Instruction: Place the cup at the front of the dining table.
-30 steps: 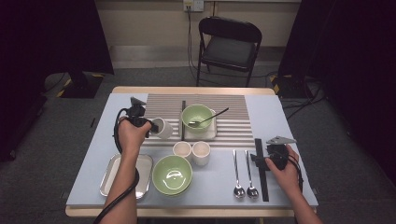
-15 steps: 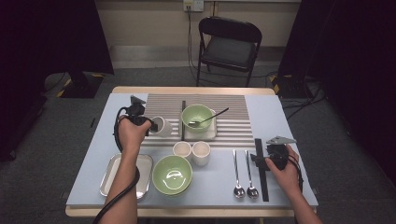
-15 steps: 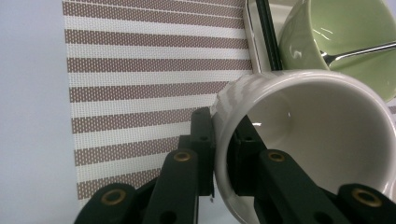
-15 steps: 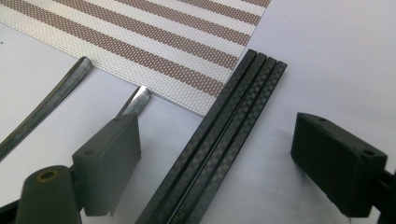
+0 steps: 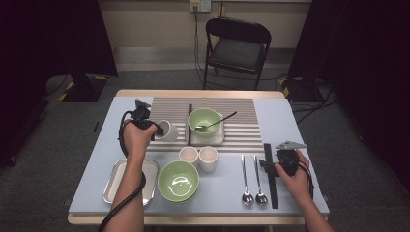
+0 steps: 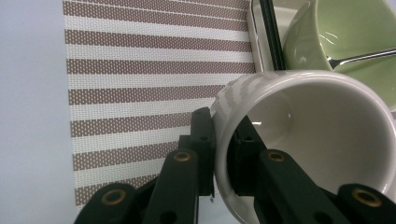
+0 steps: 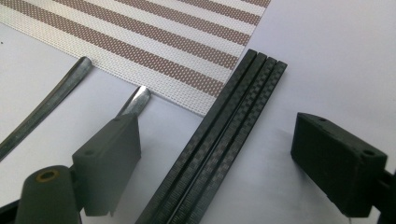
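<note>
I had the left gripper (image 6: 219,154) pinched on the tilted white ceramic cup's (image 6: 308,140) wall, lower right of frame, for carrying, while the right gripper (image 7: 224,163) stood wide open astride black carbon-weave chopsticks (image 7: 219,135), empty

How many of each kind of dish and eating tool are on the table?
Green ceramic bowls: 2
White ceramic cups: 3
Silver metal spoons: 3
Black chopstick sets: 2
Metal tray: 1
White square plate: 1
Total: 12

White cup (image 6: 308,135) rim clamped by left gripper (image 6: 223,154) (tilted), striped mat (image 6: 154,79) behind
</note>
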### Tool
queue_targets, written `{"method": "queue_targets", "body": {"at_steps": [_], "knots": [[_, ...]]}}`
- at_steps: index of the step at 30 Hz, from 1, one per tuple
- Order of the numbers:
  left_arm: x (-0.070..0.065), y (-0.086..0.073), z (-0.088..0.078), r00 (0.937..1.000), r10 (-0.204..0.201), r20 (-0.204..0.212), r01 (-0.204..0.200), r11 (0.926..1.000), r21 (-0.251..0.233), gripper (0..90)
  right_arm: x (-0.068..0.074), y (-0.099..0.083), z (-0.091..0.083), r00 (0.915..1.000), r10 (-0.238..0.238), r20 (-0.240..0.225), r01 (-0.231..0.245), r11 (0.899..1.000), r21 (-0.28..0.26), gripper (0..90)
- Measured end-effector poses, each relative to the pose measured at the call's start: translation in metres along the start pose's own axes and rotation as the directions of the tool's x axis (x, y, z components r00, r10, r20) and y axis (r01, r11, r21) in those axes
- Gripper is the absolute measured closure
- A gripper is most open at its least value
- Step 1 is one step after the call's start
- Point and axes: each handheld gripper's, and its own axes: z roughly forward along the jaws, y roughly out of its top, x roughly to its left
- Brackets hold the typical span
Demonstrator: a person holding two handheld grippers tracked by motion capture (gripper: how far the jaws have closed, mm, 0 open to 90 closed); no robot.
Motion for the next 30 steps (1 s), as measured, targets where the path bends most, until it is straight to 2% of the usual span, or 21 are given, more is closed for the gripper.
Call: {"method": "queue_targets", "body": {"at_steps": [8,16,30], "knots": [[0.0011,0.0015,0.003,0.9999,-0.011,-0.006,0.011,0.9999,-0.005,82.6,0.0001,-0.0001,0.0001,1.0,0.0,0.0,0.0,1.0,-0.001,14.9],[0.0034,0.0029,0.0039,0.9999,0.0,-0.015,0.0,0.9999,-0.017,82.7,-0.0001,0.0,0.0,1.0,0.0,0.0,0.0,1.0,0.0,14.9],[0.0038,0.0059,0.008,1.0,0.007,-0.006,-0.007,0.9998,-0.019,82.7,0.0,0.0001,0.0,1.0,0.0,0.0,0.0,1.0,0.001,14.9]]}}
